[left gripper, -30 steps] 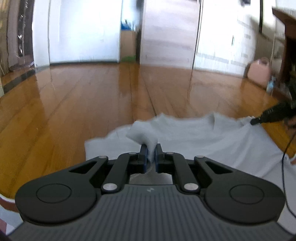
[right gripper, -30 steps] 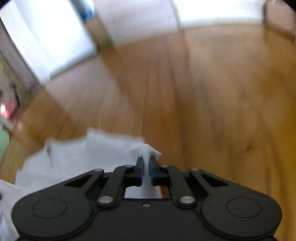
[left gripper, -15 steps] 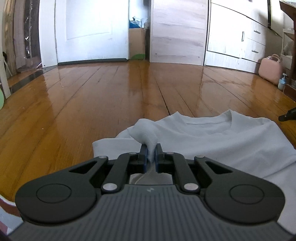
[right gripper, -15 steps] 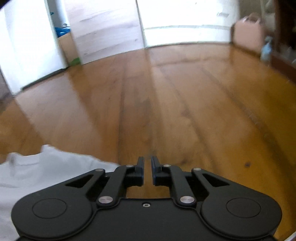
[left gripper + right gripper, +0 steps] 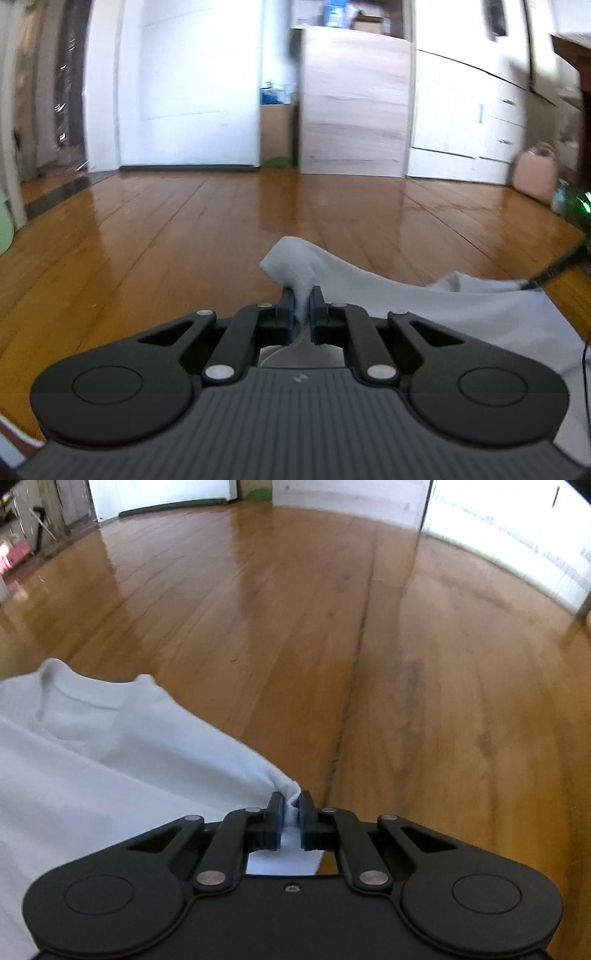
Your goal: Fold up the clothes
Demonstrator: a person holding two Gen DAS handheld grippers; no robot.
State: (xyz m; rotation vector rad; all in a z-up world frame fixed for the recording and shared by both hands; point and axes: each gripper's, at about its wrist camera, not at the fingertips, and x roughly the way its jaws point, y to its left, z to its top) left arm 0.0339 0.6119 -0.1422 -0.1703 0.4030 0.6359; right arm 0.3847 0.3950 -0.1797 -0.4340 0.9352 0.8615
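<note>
Both grippers now pinch the white shirt (image 5: 110, 760). Half a second ago the right gripper (image 5: 291, 806) had its jaws narrow with nothing between them and only bare floor (image 5: 369, 646) ahead; now a peak of cloth is clamped between its fingers (image 5: 275, 812), and the shirt spreads away to its left, collar (image 5: 74, 690) facing the camera. The left gripper (image 5: 300, 306) has kept its grip through all the frames: a bunched fold of shirt (image 5: 291, 264) stands up between its closed fingers (image 5: 286, 310).

The left view has changed most. Earlier the shirt lay flat and wide in front of it, neckline visible; now the camera looks higher into the room, at the door (image 5: 184, 85) and cabinet (image 5: 354, 99), and the cloth runs off to the right as a slanting sheet (image 5: 461, 310), with its far part bunched near a dark cable (image 5: 554, 271). The pink bag (image 5: 535, 173) sits at the right by the drawers (image 5: 502, 122). Both views are blurred.
</note>
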